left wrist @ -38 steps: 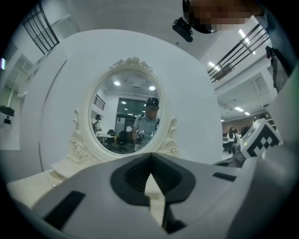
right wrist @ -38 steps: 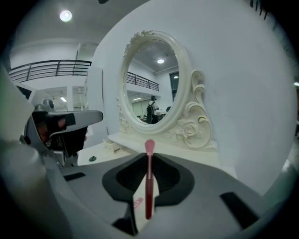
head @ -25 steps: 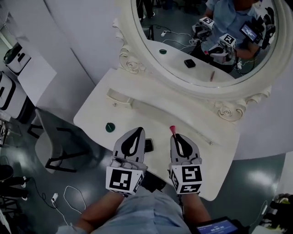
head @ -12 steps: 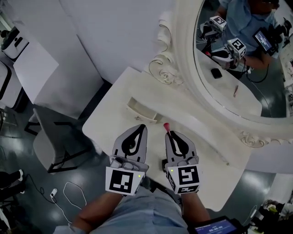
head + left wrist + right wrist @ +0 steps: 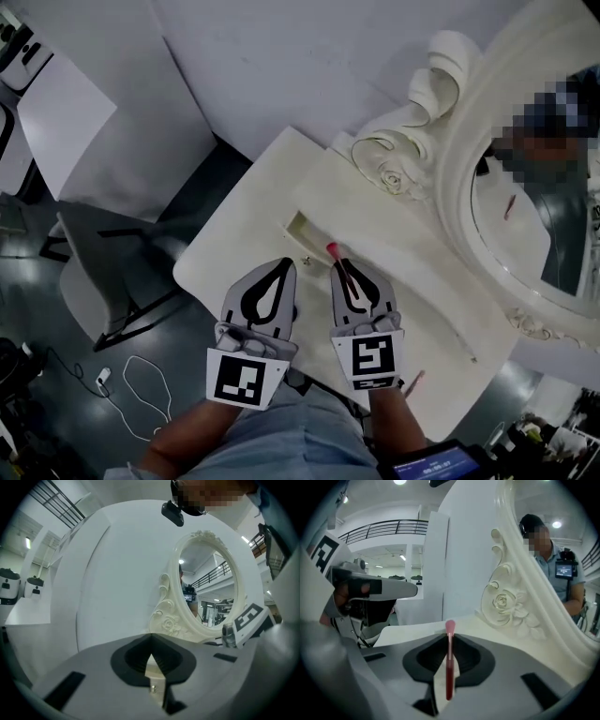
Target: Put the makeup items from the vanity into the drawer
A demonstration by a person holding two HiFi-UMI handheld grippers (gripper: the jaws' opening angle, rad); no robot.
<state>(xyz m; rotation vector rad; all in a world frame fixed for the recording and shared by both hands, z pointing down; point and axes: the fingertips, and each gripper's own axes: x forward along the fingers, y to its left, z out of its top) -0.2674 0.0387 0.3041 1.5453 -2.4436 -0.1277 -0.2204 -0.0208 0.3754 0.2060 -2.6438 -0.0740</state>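
The white vanity (image 5: 246,211) filled the view, its small open drawer (image 5: 302,228) just ahead. The right gripper (image 5: 346,270) pinched a red makeup brush (image 5: 449,658) — pink tip forward, near the drawer; the left gripper (image 5: 284,267) was closed, empty. The brush wanted aligning lengthwise over the drawer before release.

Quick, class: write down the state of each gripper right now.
Left gripper: closed, empty.
Right gripper: closed on a red makeup brush.

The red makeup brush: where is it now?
Head view, centre: the red makeup brush is clamped in the right hand-held gripper, its pink tip just beside the small drawer.
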